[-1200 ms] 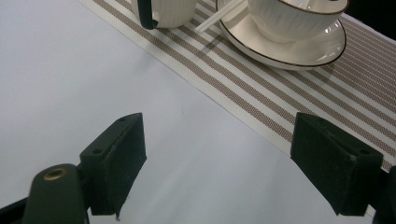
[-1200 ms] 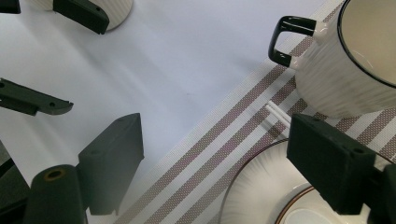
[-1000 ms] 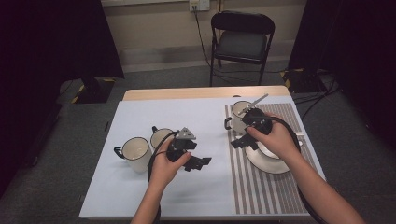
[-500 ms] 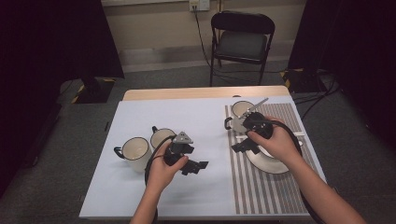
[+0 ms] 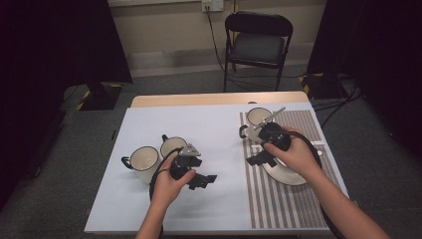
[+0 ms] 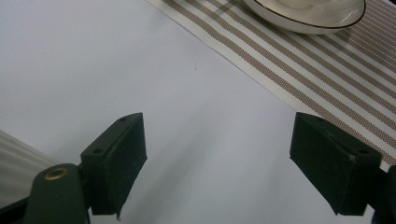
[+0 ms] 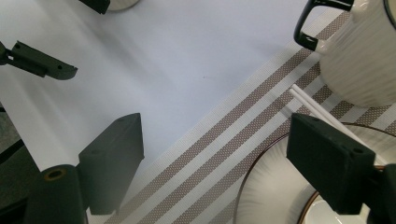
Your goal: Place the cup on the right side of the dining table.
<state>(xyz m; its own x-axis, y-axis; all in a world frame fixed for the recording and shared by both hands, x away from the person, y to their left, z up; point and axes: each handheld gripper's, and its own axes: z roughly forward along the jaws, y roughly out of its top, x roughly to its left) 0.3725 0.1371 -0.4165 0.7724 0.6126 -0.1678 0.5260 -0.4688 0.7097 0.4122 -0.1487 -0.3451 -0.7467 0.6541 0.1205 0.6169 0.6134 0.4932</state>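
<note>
Looking down, high view: I see a white table (image 5: 219, 129), striped placemat (image 5: 283, 199), folding chair (image 5: 258, 47) behind on grey floor.
Left gripper view: left gripper (image 6: 219, 163) spread over bare white; plate (image 6: 303, 14) ahead.
Right gripper view: right gripper (image 7: 215, 163) spread, above placemat edge; ribbed mug (image 7: 359, 56) near.
Writing: I read none.

Table (image 5: 214, 99), white sheet (image 5: 209, 134), striped mat (image 5: 278, 199)

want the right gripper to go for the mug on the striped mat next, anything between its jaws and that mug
Nothing visible blocks it. The right gripper is open above the mat's edge; the mug stands just ahead, with only white sticks lying beside the plate.
</note>
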